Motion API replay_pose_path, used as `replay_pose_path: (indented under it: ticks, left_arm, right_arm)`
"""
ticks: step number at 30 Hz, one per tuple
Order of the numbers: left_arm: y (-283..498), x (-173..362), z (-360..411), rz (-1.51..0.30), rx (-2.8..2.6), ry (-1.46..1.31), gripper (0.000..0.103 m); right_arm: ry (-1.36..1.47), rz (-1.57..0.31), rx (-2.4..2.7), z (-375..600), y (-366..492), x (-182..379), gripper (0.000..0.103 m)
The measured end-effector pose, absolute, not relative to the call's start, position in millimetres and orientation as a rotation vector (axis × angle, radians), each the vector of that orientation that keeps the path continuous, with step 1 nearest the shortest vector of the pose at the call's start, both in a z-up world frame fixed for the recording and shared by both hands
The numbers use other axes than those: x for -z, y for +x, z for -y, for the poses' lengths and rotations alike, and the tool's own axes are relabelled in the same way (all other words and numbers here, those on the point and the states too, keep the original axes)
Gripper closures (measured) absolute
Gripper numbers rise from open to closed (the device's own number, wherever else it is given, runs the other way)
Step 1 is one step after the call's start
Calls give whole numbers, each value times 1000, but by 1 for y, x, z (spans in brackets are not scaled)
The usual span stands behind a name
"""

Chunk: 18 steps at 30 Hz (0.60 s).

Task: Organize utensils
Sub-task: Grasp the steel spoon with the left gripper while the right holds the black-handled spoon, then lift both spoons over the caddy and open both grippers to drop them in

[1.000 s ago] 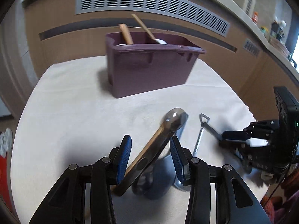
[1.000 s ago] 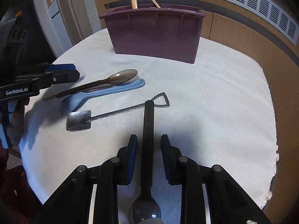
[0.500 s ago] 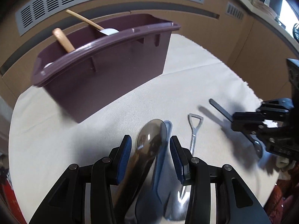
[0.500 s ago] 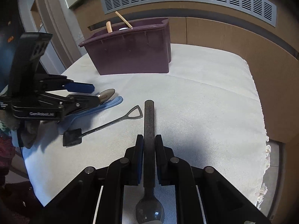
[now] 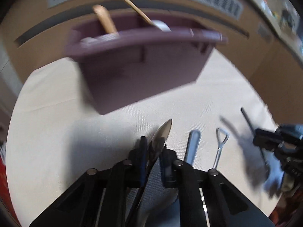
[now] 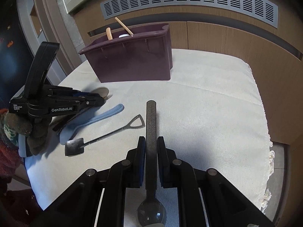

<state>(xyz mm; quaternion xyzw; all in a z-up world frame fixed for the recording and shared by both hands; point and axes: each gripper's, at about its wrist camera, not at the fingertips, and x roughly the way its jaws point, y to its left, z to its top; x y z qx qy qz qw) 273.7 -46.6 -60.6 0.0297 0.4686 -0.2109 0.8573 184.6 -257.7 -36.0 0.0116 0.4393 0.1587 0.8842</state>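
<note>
Cream cloth covers the bench (image 6: 217, 98), with wood panelling and a vent grille behind.

At the far side stands a purple bin (image 6: 132, 60) holding 2 wooden handles. The left hand-held gripper (image 5: 152, 149) is closing its jaws on a brown translucent spoon (image 5: 161, 138), which sits between the pads, bowl pointing toward the bin. Just beside it on the cloth lie a blue spoon (image 6: 106, 116) and a small metal shovel-shaped spoon (image 6: 106, 137). The right hand-held gripper (image 6: 151, 149) pinches the handle of a dark spoon (image 6: 151, 124), bowl end toward the camera, above the cloth.
</note>
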Motion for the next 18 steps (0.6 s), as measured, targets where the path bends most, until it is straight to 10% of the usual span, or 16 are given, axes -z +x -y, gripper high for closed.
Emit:
replay_pose_path:
  ticks: [18]
  left_arm:
    - [206,-35,2,-686,477,-156,94]
  right_arm:
    - [30,-814,-347,248,182,2,92]
